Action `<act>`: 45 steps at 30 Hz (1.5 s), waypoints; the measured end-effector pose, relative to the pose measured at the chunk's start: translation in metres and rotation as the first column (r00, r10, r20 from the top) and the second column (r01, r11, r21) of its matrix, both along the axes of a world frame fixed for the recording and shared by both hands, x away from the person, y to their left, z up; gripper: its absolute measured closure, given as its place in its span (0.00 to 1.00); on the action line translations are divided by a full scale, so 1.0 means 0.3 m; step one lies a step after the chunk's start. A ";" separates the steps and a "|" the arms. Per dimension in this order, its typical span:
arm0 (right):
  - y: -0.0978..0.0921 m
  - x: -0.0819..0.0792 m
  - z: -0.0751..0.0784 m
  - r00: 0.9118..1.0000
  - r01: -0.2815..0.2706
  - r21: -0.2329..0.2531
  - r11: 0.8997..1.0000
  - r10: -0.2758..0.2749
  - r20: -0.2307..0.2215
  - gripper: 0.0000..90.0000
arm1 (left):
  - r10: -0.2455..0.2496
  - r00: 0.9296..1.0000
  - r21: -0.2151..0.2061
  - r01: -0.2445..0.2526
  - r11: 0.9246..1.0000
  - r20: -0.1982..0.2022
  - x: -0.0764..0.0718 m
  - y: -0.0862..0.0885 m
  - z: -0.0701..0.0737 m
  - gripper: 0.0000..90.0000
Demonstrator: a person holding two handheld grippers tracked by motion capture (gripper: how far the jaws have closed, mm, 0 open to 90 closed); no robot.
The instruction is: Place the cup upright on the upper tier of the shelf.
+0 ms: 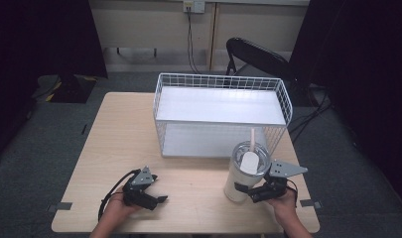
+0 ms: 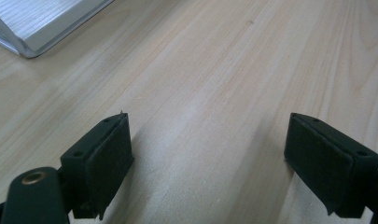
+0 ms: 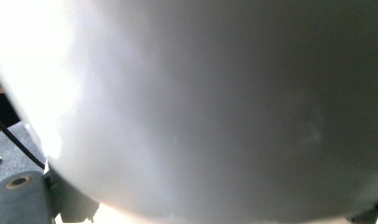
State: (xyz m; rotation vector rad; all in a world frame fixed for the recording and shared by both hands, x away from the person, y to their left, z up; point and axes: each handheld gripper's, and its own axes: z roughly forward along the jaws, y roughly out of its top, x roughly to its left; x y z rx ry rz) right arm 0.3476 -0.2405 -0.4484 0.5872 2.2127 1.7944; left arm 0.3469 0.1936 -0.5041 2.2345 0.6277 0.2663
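A white tumbler (image 1: 240, 178) with a lid and a pale straw stands near the table's front right. My right gripper (image 1: 245, 191) reaches in from the right, its jaws closed around the tumbler's lower body. In the right gripper view the tumbler wall (image 3: 214, 107) sits very close and blurred between the jaws of the right gripper (image 3: 219, 212). My left gripper (image 1: 159, 200) rests low over the front left of the table, held by a hand. In its own view the left gripper (image 2: 207, 154) stands open, with bare wood between the pads.
A white wire basket rack (image 1: 223, 79) with two flat shelves stands at the table's (image 1: 124, 139) back centre, just behind the tumbler; its lower corner (image 2: 37, 28) shows in the left gripper view. A black folding chair (image 1: 258, 54) stands beyond the table.
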 end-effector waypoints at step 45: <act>0.015 0.123 0.338 1.000 -0.004 -0.057 0.998 0.004 0.000 0.11 | 0.001 1.000 0.000 -0.001 1.000 0.000 0.000 0.000 0.000 0.16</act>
